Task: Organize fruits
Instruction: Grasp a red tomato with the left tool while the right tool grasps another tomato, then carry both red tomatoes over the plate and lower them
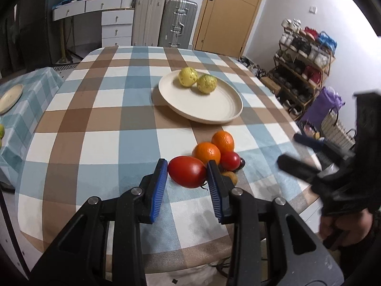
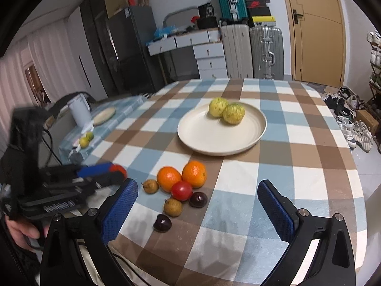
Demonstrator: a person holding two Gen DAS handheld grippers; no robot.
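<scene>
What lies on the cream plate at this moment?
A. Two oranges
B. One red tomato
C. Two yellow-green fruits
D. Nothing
C: two yellow-green fruits sit side by side at the far part of the cream plate, while the oranges are on the tablecloth nearer the camera, off the plate.

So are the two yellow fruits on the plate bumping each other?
Touching. In the right wrist view the two yellow fruits on the plate press side by side with no gap; the left wrist view agrees.
</scene>
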